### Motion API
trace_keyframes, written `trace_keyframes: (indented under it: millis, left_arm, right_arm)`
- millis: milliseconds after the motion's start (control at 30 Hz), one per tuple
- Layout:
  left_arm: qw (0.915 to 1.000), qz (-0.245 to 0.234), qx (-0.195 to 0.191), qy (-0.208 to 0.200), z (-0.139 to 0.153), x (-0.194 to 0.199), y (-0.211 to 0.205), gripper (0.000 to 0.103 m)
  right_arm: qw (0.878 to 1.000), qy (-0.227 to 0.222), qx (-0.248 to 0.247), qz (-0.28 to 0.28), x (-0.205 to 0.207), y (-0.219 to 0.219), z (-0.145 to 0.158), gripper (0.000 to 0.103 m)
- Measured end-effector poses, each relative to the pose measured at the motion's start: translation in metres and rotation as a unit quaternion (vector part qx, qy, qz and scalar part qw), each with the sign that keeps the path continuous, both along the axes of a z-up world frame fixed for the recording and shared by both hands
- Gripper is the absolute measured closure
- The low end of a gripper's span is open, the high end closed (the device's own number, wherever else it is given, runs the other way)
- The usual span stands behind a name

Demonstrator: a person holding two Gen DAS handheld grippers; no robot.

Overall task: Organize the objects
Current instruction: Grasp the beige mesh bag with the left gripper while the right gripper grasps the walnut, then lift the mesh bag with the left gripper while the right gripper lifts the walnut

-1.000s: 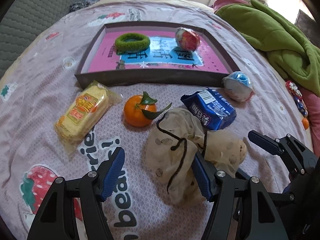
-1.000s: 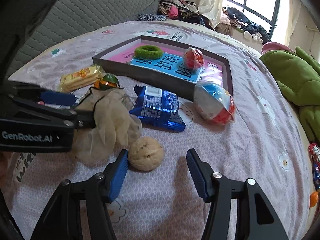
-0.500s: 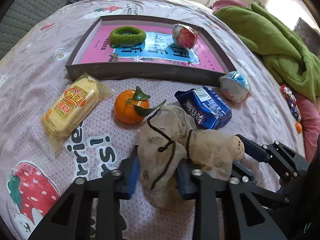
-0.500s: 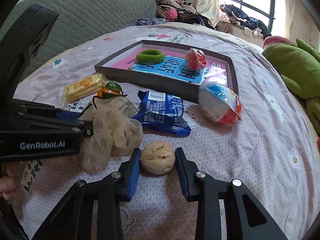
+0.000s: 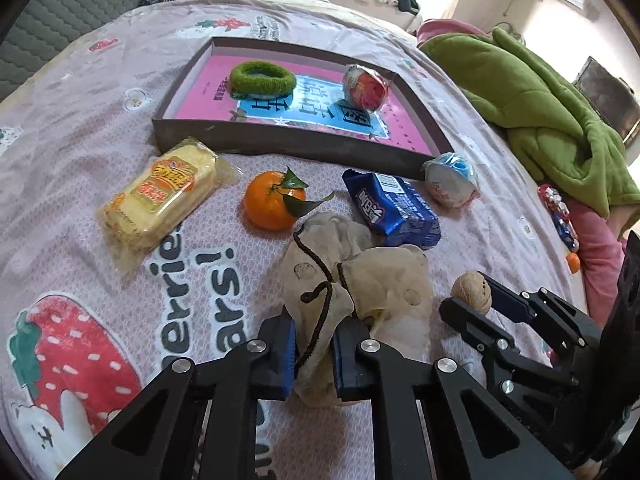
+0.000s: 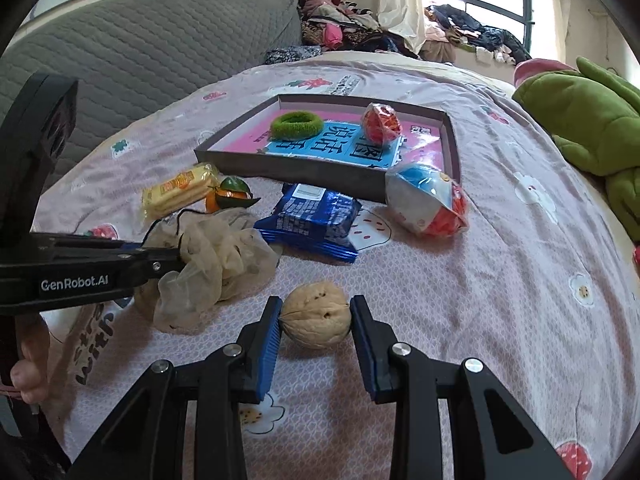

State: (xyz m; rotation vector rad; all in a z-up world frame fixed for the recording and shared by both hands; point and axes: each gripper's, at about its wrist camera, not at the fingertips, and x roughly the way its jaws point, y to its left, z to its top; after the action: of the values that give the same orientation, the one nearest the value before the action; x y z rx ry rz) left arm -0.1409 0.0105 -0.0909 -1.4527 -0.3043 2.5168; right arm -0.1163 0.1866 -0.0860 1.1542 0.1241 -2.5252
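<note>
Bedsheet (image 5: 80, 184) pale pink, strawberry print, dark lettering. Tray (image 5: 280, 148) dark brown walls, pink and blue floor. Hair tie (image 5: 262, 78) green. Wafer pack (image 5: 160, 196) yellow. Tangerine (image 5: 270, 206) orange, green leaves. Biscuit pack (image 5: 394, 210) blue. Pouch (image 5: 360, 280) beige mesh, black cord. Walnut (image 6: 316, 314) tan. Blanket (image 5: 540, 108) green.

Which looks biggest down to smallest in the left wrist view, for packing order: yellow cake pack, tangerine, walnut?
1. Yellow cake pack, clearly largest.
2. Tangerine.
3. Walnut, smallest, though it lies nearer the camera, so the ranking seems safe.
</note>
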Motion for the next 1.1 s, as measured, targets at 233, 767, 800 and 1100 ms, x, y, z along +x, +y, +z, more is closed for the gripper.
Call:
trace_keyframes:
  millis: [233,767,800,1100]
  left_arm:
    - [0.9999,0.001,0.002,0.014,0.011,0.012,-0.009,0.090]
    - [0.9990,0.008,0.002,0.044,0.043,0.036,-0.021,0.090]
    - [0.9989,0.007,0.003,0.046,0.045,0.038,-0.022,0.090]
    - [0.9969,0.008,-0.008,0.078,0.065,0.053,-0.020,0.090]
  right_arm:
    - [1.000,0.006,-0.011,-0.001,0.007,-0.002,0.008,0.068]
    - [0.999,0.035,-0.026,-0.002,0.027,-0.007,0.038,0.068]
    - [0.999,0.037,-0.028,-0.003,0.029,-0.007,0.041,0.068]
    - [0.998,0.056,-0.039,-0.004,0.040,-0.009,0.059,0.068]
